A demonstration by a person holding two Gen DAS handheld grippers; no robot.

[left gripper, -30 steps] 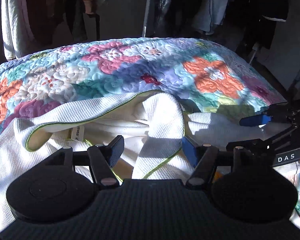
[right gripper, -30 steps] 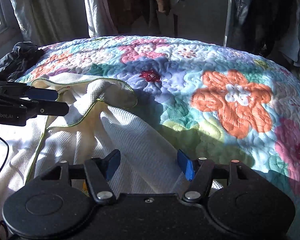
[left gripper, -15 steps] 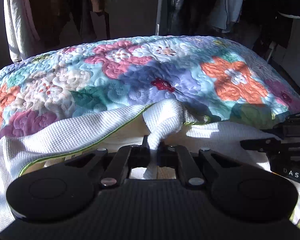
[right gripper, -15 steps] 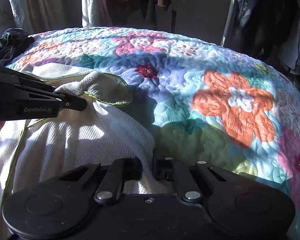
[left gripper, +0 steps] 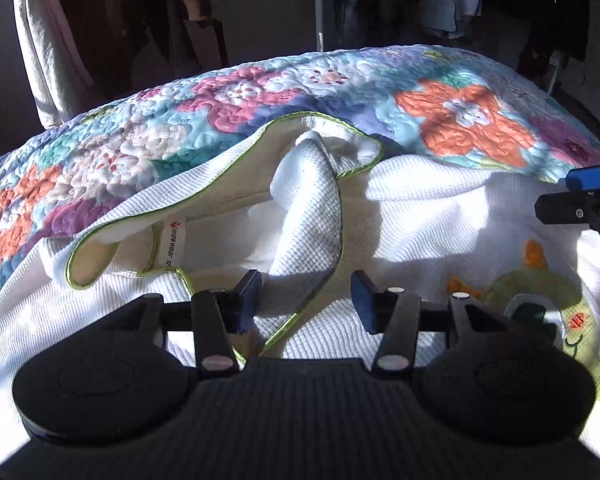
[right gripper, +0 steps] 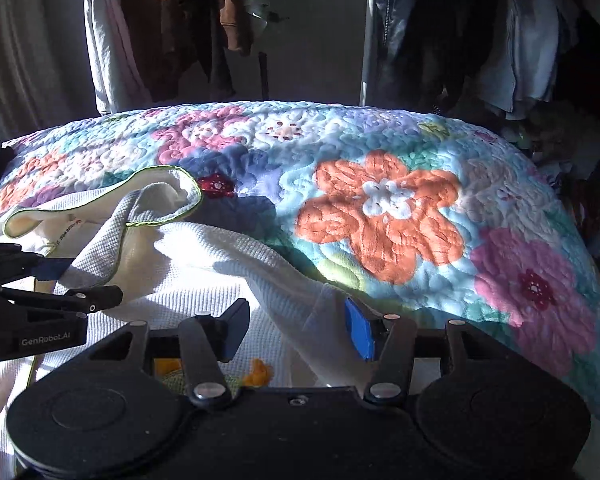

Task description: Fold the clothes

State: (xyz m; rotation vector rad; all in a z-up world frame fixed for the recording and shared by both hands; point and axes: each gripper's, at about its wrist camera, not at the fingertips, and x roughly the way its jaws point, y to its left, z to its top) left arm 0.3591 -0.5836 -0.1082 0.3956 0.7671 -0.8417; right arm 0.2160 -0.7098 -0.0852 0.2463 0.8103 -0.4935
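Left wrist view: left gripper (left gripper: 305,298) spread, jaws apart over a fold of the white garment (left gripper: 420,216), which lies rumpled on the floral quilt (left gripper: 460,120) of the bed. Right wrist view: right gripper (right gripper: 296,330) also spread, straddling a raised ridge of cloth, possibly touching it; embroidered patch (left gripper: 540,296) faces up.

Floral quilted bed (right gripper: 380,216) under a crumpled white waffle garment (left gripper: 420,216)
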